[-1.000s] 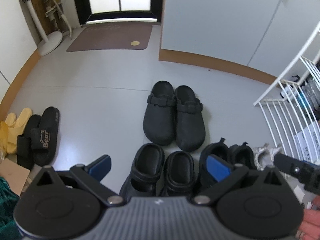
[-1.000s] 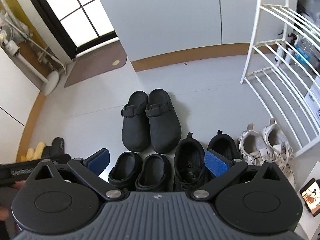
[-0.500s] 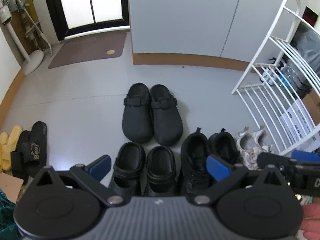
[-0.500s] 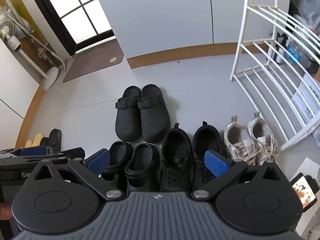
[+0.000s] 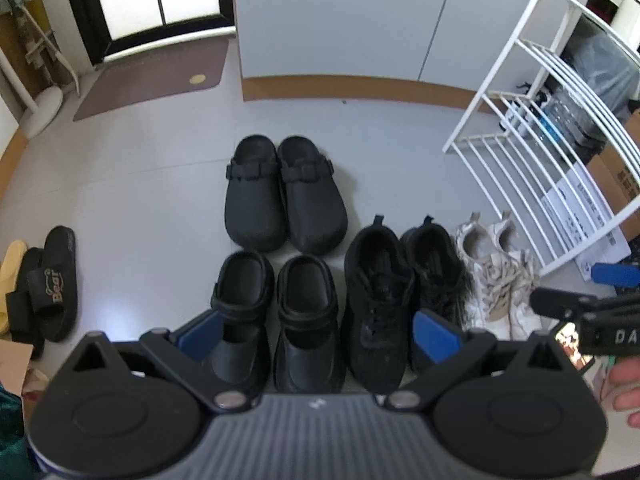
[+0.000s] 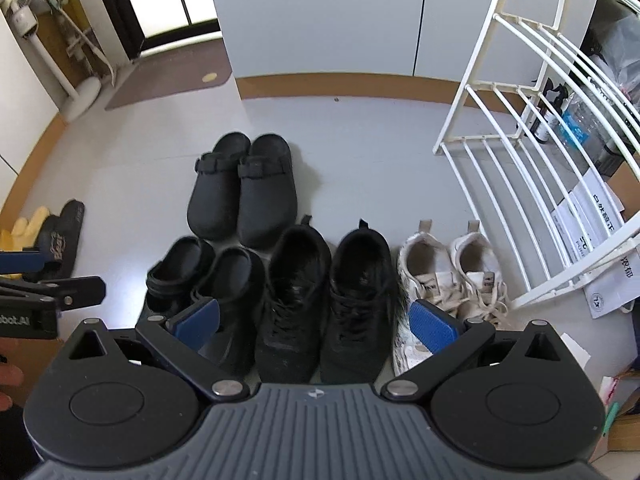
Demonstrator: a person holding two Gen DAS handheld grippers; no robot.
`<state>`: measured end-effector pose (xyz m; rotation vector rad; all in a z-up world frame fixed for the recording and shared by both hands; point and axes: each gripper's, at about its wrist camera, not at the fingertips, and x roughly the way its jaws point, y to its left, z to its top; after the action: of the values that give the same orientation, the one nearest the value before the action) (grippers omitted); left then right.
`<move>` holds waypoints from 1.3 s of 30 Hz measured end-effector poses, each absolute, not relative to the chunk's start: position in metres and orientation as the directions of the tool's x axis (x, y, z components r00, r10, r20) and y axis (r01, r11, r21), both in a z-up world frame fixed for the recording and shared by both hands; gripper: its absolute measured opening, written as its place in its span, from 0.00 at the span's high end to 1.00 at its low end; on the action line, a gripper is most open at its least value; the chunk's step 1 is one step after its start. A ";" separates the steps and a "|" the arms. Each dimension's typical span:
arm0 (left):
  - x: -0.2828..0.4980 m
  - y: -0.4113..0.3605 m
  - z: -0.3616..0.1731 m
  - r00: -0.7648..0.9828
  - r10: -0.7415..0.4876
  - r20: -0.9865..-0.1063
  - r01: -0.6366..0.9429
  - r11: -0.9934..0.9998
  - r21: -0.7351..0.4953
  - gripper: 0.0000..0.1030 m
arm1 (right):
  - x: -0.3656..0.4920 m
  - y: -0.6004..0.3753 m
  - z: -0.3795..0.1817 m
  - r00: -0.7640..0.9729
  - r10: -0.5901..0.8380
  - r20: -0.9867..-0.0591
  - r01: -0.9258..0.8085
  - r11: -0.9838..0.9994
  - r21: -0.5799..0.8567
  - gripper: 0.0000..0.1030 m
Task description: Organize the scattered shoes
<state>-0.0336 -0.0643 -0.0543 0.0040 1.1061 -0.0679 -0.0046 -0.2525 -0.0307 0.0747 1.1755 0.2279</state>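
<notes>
On the grey floor a pair of black clogs [image 5: 280, 192] [image 6: 244, 188] stands alone, toes toward me. In the near row sit black strap sandals [image 5: 276, 312] [image 6: 204, 280], black sneakers [image 5: 400, 292] [image 6: 324, 296] and white sneakers [image 5: 496, 276] [image 6: 452, 280]. Black "Bear" slides [image 5: 44, 284] [image 6: 60, 240] and yellow slippers [image 5: 10, 268] lie far left. My left gripper [image 5: 318, 332] hangs open above the sandals and sneakers, holding nothing. My right gripper [image 6: 314, 324] is open over the black sneakers, also holding nothing. Each gripper shows at the other view's edge.
A white wire shoe rack [image 5: 560, 140] [image 6: 540, 160] stands at the right with bottles and boxes behind it. A brown doormat [image 5: 152, 76] lies before the door, a fan base [image 5: 40, 108] to its left. White cabinet doors [image 6: 340, 16] close the back. Papers lie under the rack.
Both views have swung to the right and pulled back, so the sneakers and rack now show more fully. The shoes themselves have not moved. Both grippers stay open.
</notes>
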 end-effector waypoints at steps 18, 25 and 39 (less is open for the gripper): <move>-0.039 -0.049 -0.029 0.449 -0.190 -0.873 0.147 0.980 -0.138 0.00 | -0.035 -0.325 -0.032 0.293 0.119 -0.949 -0.023 0.993 0.118 0.00; -0.035 -0.060 -0.028 0.434 -0.219 -0.874 0.151 0.974 -0.169 0.00 | -0.045 -0.333 -0.025 0.290 0.100 -0.952 -0.045 0.995 0.091 0.00; -0.030 -0.066 -0.047 0.391 -0.185 -0.902 0.157 0.979 -0.132 0.00 | -0.031 -0.340 -0.045 0.299 0.177 -0.938 -0.016 0.983 0.181 0.00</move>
<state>-0.0299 -0.0658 -0.0474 -0.0272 1.1491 -0.2169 -0.0309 -0.3399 -0.0450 0.1466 1.2624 0.1292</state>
